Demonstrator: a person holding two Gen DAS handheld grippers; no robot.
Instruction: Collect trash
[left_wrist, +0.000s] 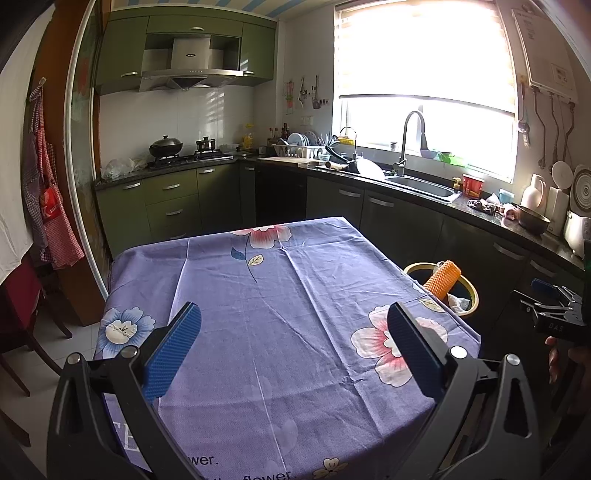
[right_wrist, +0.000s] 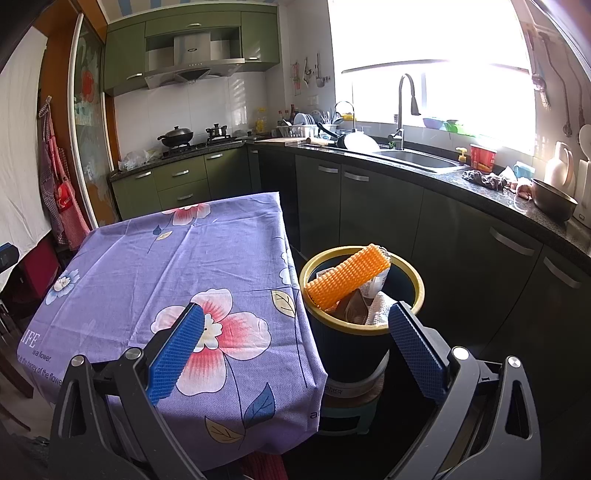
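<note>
Home kitchen. Green cabinets (left_wrist: 173, 199) along far wall, steel range hood (left_wrist: 190, 70) over gas hob with black wok (left_wrist: 165, 145), steel sink (left_wrist: 421, 184) under bright window on right, purple floral-cloth table (left_wrist: 280, 314) near.

orange ridged trash (right_wrist: 349, 277) tilted in bin (right_wrist: 419, 284)

The bench (left_wrist: 280, 295) is draped in a purple cloth (right_wrist: 177, 266) printed with pink and blue flowers, falling over its edges. Just beside the bench's right edge, a bin (right_wrist: 351, 354) with a yellow rim stands on a small stool (right_wrist: 351, 402), which stands on the floor (left_wrist: 44, 354).
</note>
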